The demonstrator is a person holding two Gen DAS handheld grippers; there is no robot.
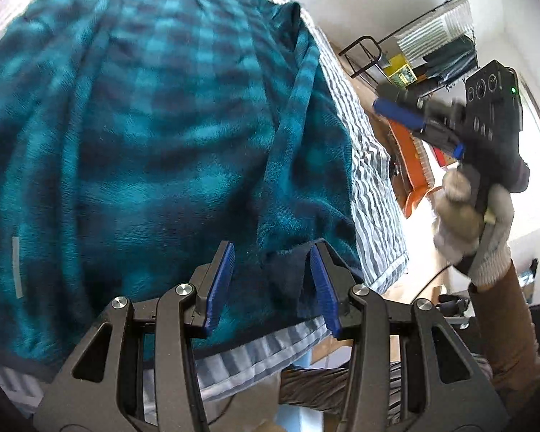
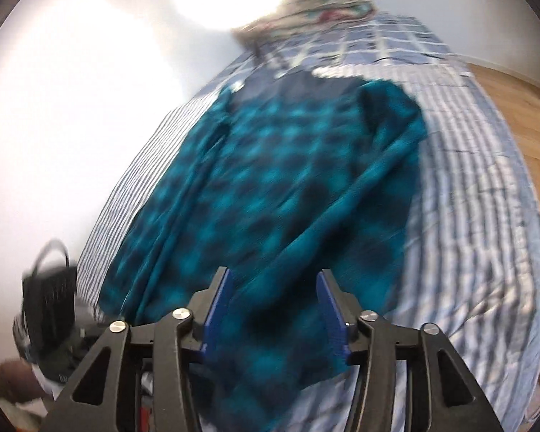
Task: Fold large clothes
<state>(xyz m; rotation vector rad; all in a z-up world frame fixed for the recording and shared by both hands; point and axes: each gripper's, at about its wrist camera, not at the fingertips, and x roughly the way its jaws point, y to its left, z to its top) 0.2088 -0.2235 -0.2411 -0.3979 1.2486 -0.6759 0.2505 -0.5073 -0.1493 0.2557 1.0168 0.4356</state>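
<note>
A large teal and dark plaid fleece garment [image 1: 154,136] lies spread on a striped bed; it also shows in the right wrist view [image 2: 288,187]. My left gripper [image 1: 271,280] is open, its blue pads on either side of the garment's near corner with a dark cuff. My right gripper [image 2: 275,309] is open just above the garment's near edge. In the left wrist view the right gripper [image 1: 414,122] is up in the air to the right, held by a gloved hand [image 1: 475,223], its jaws blurred.
The bed has a grey-and-white striped cover [image 1: 374,194] and its edge falls away at the right [image 2: 486,187]. A clothes rack [image 1: 439,43] and an orange object [image 1: 410,165] stand beyond the bed. Wooden floor [image 2: 514,108] lies right. A pile of cloth [image 2: 320,3] sits at the far end.
</note>
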